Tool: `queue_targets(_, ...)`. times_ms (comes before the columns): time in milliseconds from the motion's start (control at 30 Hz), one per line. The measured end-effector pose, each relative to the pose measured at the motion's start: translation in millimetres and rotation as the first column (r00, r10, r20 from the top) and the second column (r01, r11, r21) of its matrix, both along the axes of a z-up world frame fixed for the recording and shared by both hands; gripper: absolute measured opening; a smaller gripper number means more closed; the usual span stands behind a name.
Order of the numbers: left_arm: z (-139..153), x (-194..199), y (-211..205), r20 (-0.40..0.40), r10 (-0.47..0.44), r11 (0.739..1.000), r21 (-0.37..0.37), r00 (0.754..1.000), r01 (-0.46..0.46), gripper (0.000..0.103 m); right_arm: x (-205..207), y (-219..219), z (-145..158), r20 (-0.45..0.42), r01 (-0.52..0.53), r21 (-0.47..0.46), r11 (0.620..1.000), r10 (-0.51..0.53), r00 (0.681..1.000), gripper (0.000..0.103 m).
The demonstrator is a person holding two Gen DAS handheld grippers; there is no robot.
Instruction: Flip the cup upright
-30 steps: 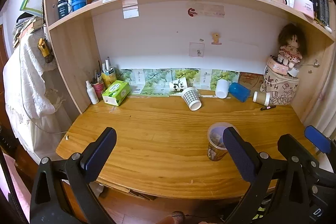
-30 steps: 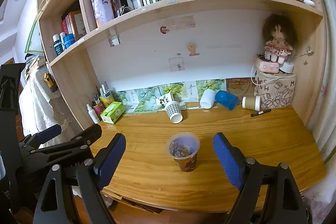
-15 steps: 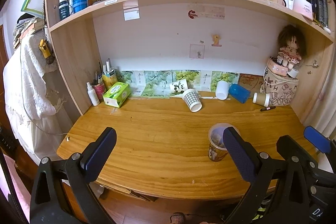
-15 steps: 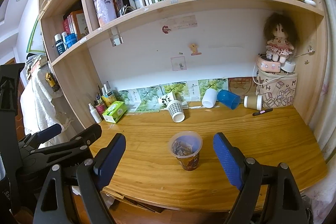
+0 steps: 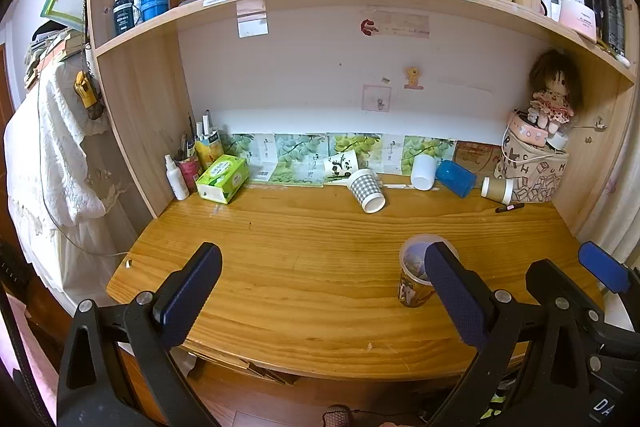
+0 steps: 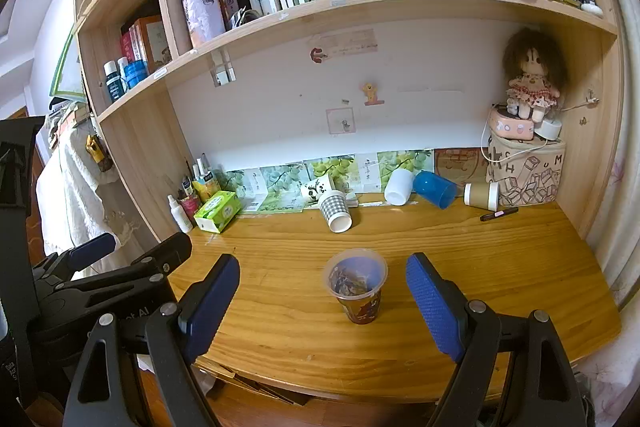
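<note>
Near the front edge of the wooden desk the clear plastic cup with a brown printed base stands upright, mouth up, so the flip looks finished. Good practice now is to draw both tools straight back without brushing it. The right gripper gapes wide, empty, the cup between but untouched; the left gripper is equally wide, holding nothing.
</note>
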State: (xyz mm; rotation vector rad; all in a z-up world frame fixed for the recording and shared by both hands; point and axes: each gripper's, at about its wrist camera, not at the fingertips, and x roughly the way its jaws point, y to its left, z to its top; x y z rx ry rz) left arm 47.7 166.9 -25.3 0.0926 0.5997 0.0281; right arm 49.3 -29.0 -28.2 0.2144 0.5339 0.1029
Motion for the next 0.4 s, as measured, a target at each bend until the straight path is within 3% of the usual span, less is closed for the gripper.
queue_targets(400, -2.7, 3.7, 5.4, -0.008, -0.009, 1.000, -0.012, 1.000, 0.009, 0.102, -2.1, 0.9, 0.4, -0.004, -0.001, -0.005, 1.000, 0.001, 1.000, 0.086)
